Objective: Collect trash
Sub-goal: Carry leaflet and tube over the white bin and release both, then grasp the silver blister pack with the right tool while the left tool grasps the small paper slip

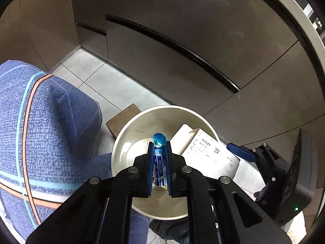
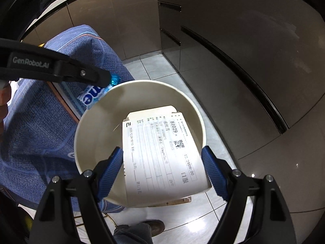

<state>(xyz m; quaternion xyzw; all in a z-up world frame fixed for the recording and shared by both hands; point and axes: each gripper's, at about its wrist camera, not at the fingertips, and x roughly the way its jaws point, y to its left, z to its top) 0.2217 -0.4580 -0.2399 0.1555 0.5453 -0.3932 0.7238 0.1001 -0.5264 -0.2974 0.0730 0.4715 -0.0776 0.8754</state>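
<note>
Left gripper [image 1: 159,170] sits closest to its lens, fingers pinched nearly together on a candy roll wrapper [image 1: 160,170]: white with blue lettering, twisted blue foil end sticking out past the tips. Wrapper runs lengthwise between the blue pads [image 1: 150,162], hanging above the open mouth of the white waste bin [image 1: 121,140]. In the right wrist view the same wrapper [image 2: 95,95] shows just outside the bin's far-left rim, not yet over the centre from that angle.

Handling guess: wrapper looks feather-light, crinkly and slick; mid-body pinch is the right spot, foil tail would tear or slip. It should drop free once the pads part, though film can cling to ribbed rubber.

Right gripper [image 2: 162,170] has its fingers spread wide, pads [image 2: 111,168] against both long edges of a white paper medicine bag [image 2: 160,152] with a printed label and QR code. Contact on the right pad looks real; on the left I read it as touching but can't fully confirm. Bag leans into the bin [image 2: 195,109], top end already below the rim.

Bag judgement: light, thin, floppy across its face, stiffer along the folded edges, so edge grip is sensible; too much squeeze will buckle it.

Blue plaid cloth [image 1: 46,122] lies just left of the bin.
</note>
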